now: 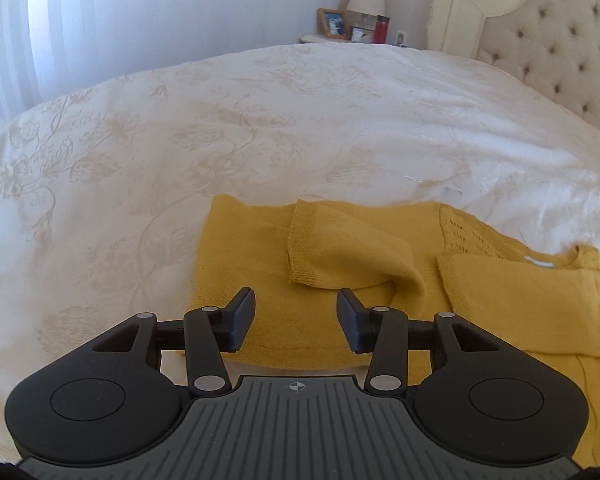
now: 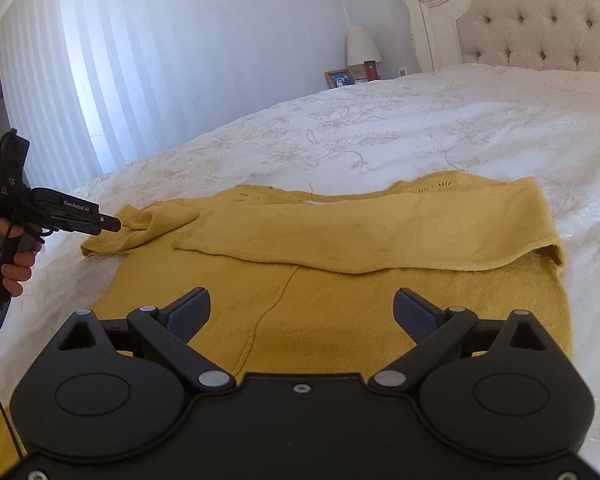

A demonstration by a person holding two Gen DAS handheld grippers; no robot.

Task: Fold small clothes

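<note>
nearest the right wrist camera, the right gripper (image 2: 302,312) is hanging over the lower body of a mustard-yellow knit sweater (image 2: 340,312), its dark fingers (image 2: 190,308) standing wide apart with nothing between them, only the knit and its long vertical seam showing in the gap. nothing is pressing on the fabric there.

the sweater is lying flat on a white bedspread with a pale floral pattern (image 2: 400,136). one sleeve (image 2: 380,232) is lying folded across the chest from the right side, its cuff end resting near the middle. the other sleeve (image 2: 148,228) is lying bunched at the left shoulder.

at the left edge of that view, a hand (image 2: 10,256) is gripping the handle of the left gripper (image 2: 114,224), whose tip is sitting just beside the bunched sleeve; whether it is touching cannot be told from here.

in the left wrist view, the left gripper (image 1: 296,316) is showing its fingers parted, nothing clamped, with the sweater (image 1: 260,248) beneath and the folded-in sleeve cuff (image 1: 304,248) just beyond the tips.

behind the bed, a tufted cream headboard (image 2: 540,20) is rising at right, and a nightstand is carrying a lamp (image 2: 362,46), a framed photo (image 2: 339,78) and a red bottle (image 2: 371,71).
</note>
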